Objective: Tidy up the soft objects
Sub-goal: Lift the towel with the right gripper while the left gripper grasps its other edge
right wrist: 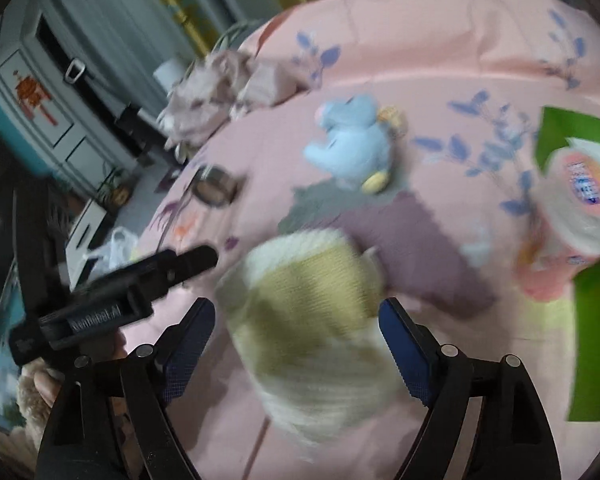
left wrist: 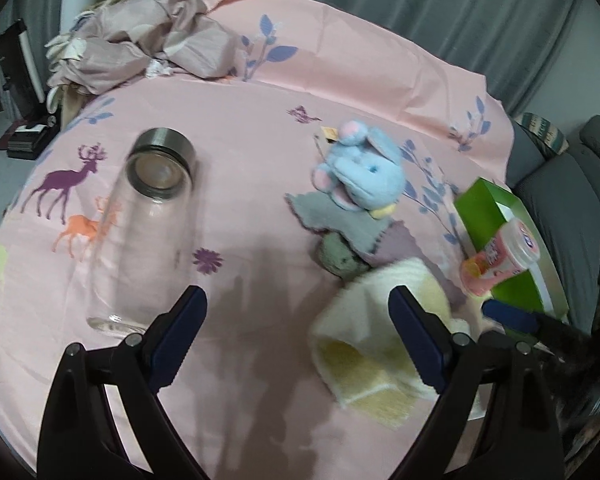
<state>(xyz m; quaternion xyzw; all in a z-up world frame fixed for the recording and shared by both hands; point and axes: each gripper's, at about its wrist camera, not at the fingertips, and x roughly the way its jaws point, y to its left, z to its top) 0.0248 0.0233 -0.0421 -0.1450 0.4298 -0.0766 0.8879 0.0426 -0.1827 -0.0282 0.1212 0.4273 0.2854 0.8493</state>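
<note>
Between right tongs: yellow cloth

My tongs are matt black plastic with dark blue ribbed pads, and under them the pink tablecloth is a smooth printed weave with a faint sheen. The yellow-and-cream cloth looks fluffy like terry, though blur hides its pile in my right view, the blue plush toy is soft fleece, and the grey and mauve cloths are matt. The bottle is clear glossy glass with a brushed metal cap; toward the table's right edge the green box looks like smooth card and the pink tub shiny plastic.
</note>
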